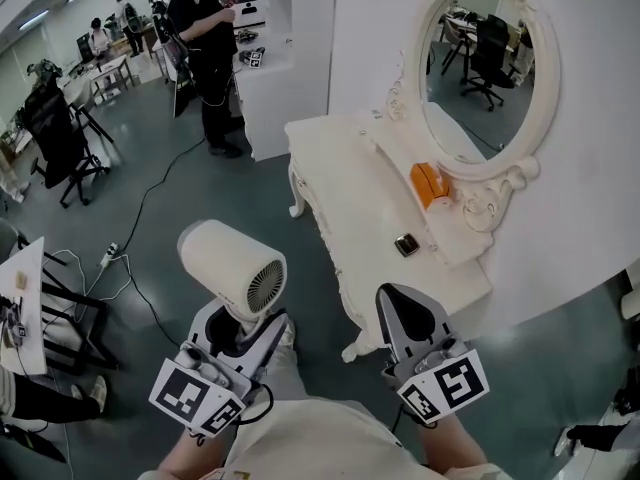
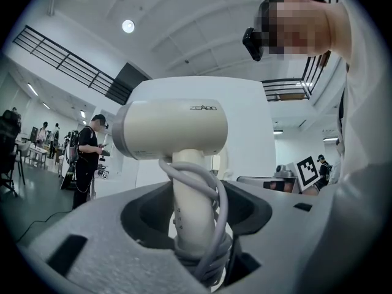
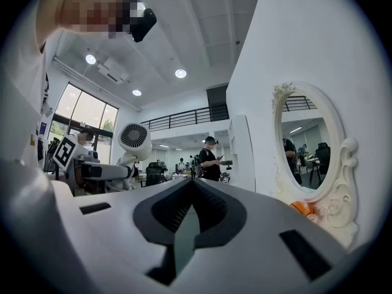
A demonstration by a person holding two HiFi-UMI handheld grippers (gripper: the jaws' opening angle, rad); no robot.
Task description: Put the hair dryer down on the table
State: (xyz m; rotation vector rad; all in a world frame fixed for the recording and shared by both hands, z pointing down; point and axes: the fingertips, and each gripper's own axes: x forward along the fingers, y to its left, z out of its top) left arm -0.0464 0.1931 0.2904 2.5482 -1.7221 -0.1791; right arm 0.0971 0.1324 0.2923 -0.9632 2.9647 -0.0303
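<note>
Gripping the hair dryer (image 1: 232, 268) by its handle, our left tongs (image 1: 240, 330) stand wide with both sides pressed on it, and a grey cord (image 2: 217, 207) is wound around that handle. The cream barrel rises above the tongs with its round grille turned back towards us. We hold the dryer in the air over the floor (image 1: 160, 238), off the near left corner of the worktop (image 1: 350, 168) and not touching it. Our right tongs (image 1: 398, 303) are closed tip to tip with nothing between them, held up just before the worktop's near end and closer to it than the dryer.

We see a white, carved worktop on curved legs, set against a white wall. At its back stands an oval mirror (image 1: 485, 68) in an ornate white frame. An orange thing (image 1: 427, 183) sits at the worktop's back edge below the mirror, and a small dark square thing (image 1: 406, 244) lies towards its near end.

Left of the worktop a black cable (image 1: 150, 193) runs over the grey-green floor to a power strip (image 1: 108, 256). Beyond the worktop's far end a person in black (image 1: 210, 58) stands at a white counter. Far to the worktop's left is a black office chair (image 1: 55, 133).
</note>
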